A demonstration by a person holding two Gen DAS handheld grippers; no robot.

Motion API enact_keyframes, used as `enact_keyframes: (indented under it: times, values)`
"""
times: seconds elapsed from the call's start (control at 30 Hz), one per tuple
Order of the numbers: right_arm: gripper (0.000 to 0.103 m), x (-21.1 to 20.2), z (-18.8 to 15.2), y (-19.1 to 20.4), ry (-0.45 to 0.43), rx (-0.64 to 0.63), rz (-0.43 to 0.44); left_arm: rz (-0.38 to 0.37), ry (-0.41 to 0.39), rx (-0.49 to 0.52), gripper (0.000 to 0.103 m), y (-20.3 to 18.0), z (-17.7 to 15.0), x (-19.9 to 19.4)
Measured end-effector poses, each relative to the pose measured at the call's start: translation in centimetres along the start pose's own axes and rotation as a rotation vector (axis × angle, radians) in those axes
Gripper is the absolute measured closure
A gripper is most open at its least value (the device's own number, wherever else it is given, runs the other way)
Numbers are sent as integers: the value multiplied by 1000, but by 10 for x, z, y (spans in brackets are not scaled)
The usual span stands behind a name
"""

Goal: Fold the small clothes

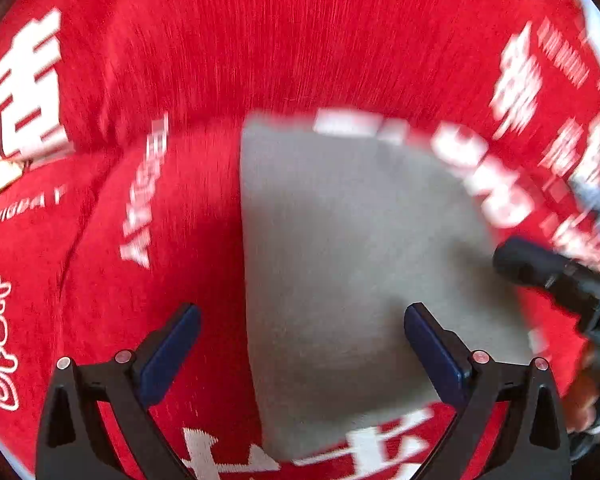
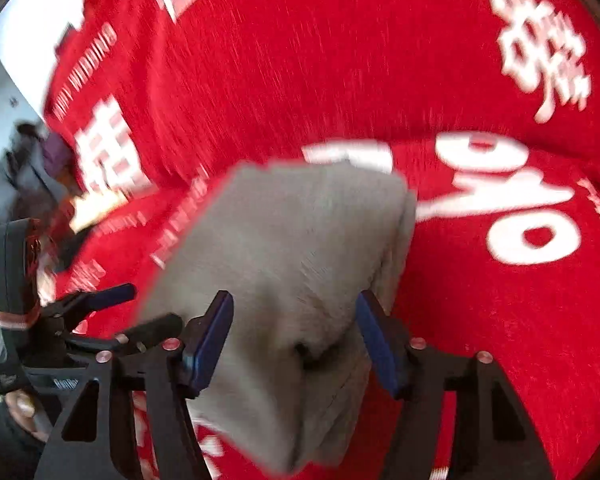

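A small grey garment (image 1: 340, 260) lies folded on a red cloth with white lettering (image 1: 260, 40). My left gripper (image 1: 302, 344) is open, its blue pads spread wide just above the garment's left edge. My right gripper (image 2: 294, 340) is open too, its pads on either side of a raised fold of the grey garment (image 2: 300, 248), not closed on it. In the left wrist view the right gripper's black fingers (image 1: 540, 268) show at the garment's right side. In the right wrist view the left gripper (image 2: 100, 312) shows at lower left. Both views are motion-blurred.
The red cloth (image 2: 340, 60) covers nearly the whole surface in both views. A pale wall and a dim room with blurred objects (image 2: 20, 152) show at the far left of the right wrist view. The person's hand (image 2: 20, 408) holds the left gripper's handle.
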State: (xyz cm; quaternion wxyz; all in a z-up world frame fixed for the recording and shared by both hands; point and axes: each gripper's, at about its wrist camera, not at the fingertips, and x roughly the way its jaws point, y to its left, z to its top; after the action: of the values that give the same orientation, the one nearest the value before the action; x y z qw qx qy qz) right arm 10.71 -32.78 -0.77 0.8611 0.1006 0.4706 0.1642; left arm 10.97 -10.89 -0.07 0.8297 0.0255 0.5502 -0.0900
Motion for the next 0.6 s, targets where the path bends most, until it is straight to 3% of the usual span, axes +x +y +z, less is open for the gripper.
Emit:
enact_keyframes:
  times: [0.03, 0.07, 0.2, 0.27, 0.33, 0.47, 0.53, 0.6]
  values:
    - [46, 12, -1, -8, 48, 6, -16, 10, 44, 12, 0, -2, -5, 12]
    - [47, 14, -1, -14, 51, 7, -19, -19, 31, -1, 0, 1, -12, 13]
    - [48, -24, 12, -11, -99, -45, 3, -75, -42, -25, 0, 7, -14, -14]
    - [48, -26, 28, -6, -118, -76, 40, -72, -77, -8, 0, -1, -5, -22]
    - [48, -14, 44, 0, -86, -102, 70, -95, -96, 17, 0, -15, 12, -23]
    - [49, 52, 70, -13, 83, -42, 64, -100, -70, 13, 0, -27, 40, 0]
    - [49, 67, 77, -26, 76, -10, 88, -42, -27, 36, 0, -31, 45, 21]
    - [49, 76, 88, -33, 62, 15, 65, -18, -65, 52, 0, -32, 46, 24]
